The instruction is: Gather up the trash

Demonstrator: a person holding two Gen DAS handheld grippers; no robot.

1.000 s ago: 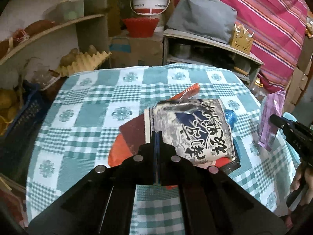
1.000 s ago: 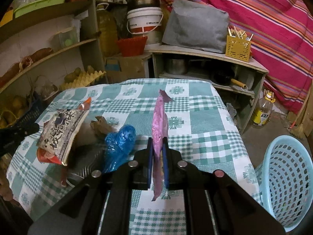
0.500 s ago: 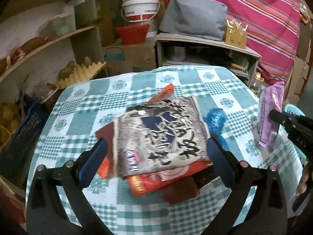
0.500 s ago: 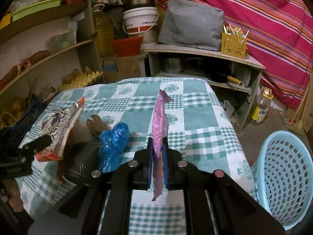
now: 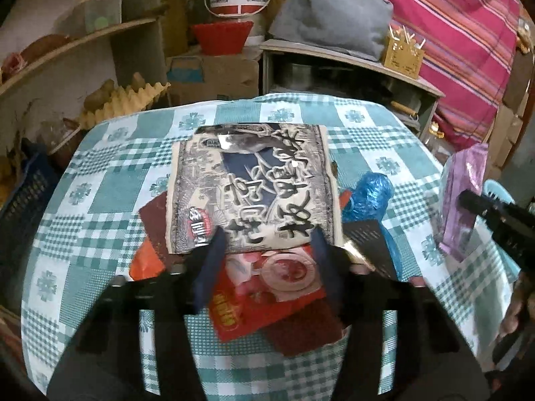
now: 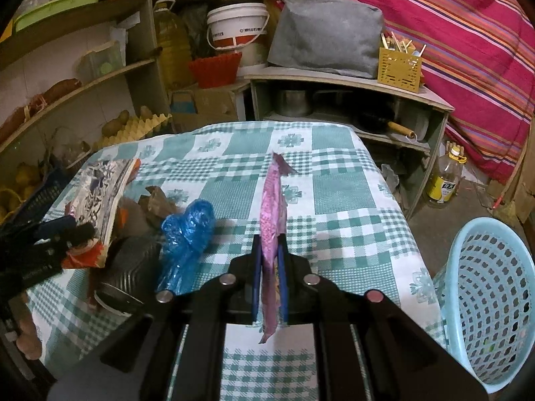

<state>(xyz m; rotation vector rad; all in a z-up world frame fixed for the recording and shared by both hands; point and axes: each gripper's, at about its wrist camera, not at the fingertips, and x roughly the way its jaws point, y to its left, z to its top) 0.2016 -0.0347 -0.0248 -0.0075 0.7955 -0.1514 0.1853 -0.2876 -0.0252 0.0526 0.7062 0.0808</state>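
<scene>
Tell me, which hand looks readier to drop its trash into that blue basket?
The right. Its gripper already pinches the pink wrapper, and the blue basket stands just off its side of the table. The left gripper has its jaws closing around the grey snack bag on the far side.

Grey packet (image 5: 254, 183) hides most wrappers beneath

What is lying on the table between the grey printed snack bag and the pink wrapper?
A crumpled blue plastic bag lies between the grey printed snack bag and the pink wrapper, shown in the right wrist view.
</scene>
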